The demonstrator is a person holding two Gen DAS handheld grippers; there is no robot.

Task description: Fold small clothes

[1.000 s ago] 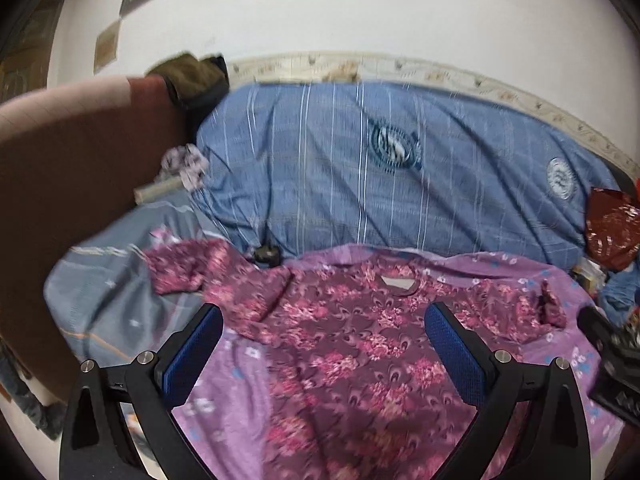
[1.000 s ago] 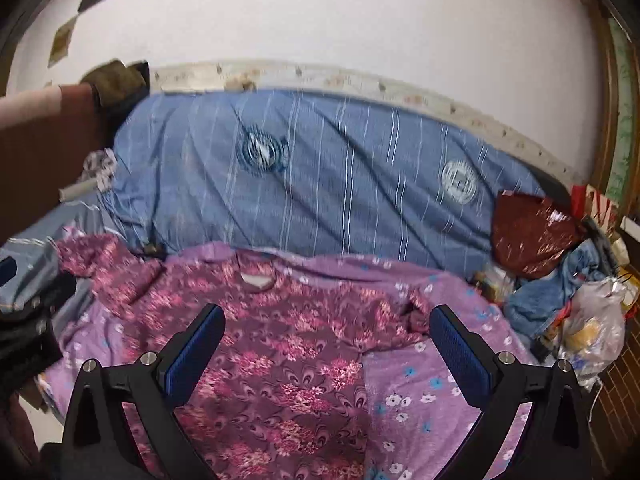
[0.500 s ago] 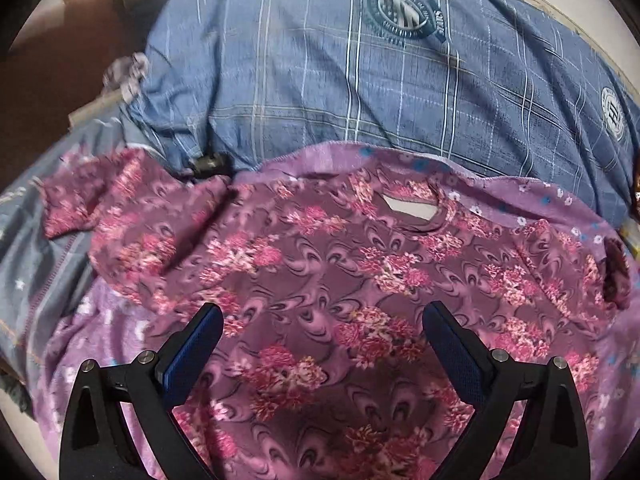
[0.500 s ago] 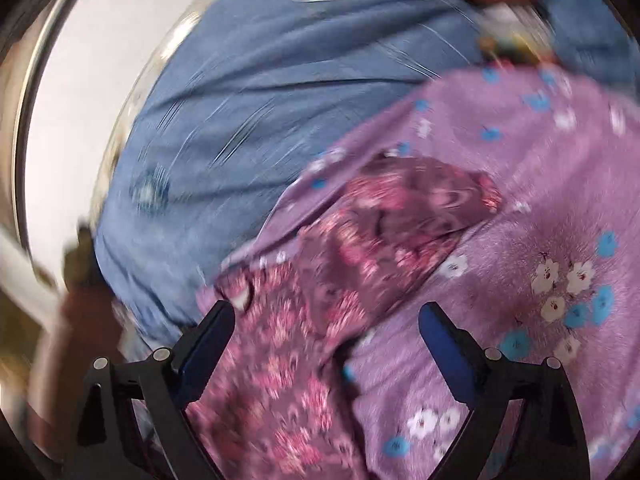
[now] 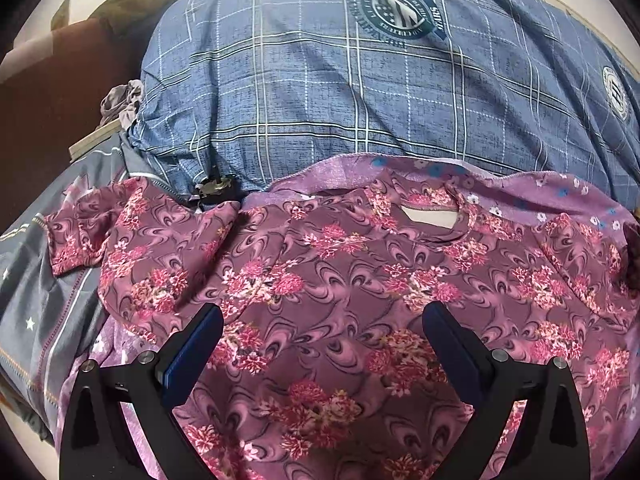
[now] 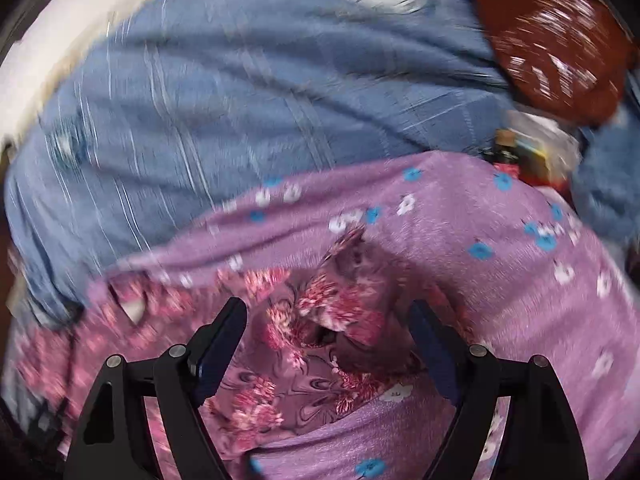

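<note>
1. The left gripper point(image 5: 322, 350) has its jaws spread wide and holds nothing; its blue-padded fingers point(image 5: 196, 354) hover over the chest of the maroon floral-print short-sleeved top point(image 5: 320, 292), likely placed there to steady or take the body cloth.
2. The right gripper point(image 6: 326, 344) also has its jaws wide apart and grips nothing yet. Between them sits the rumpled sleeve end point(image 6: 344, 300) of the top, partly turned up so its opening shows. I judge this arm is lining up on that sleeve to bring it inward for the first fold; the right view is blurred, so contact cannot be told.
3. The top lies face up and spread flat, neckline point(image 5: 428, 216) away from the grippers, with no fold made so far. Its other sleeve point(image 5: 86, 232) reaches off to the left onto a grey star-print sheet point(image 5: 36, 304).
4. Under the top lies a lilac bedspread with small blue and white flowers point(image 6: 500, 264), which gives a soft, flat surface on the bed for folding.
5. Beyond it bulks a blue checked quilt with round crests point(image 5: 360, 92), and at the far right a shiny dark red bag point(image 6: 556, 48) lies among clutter too blurred to name.
</note>
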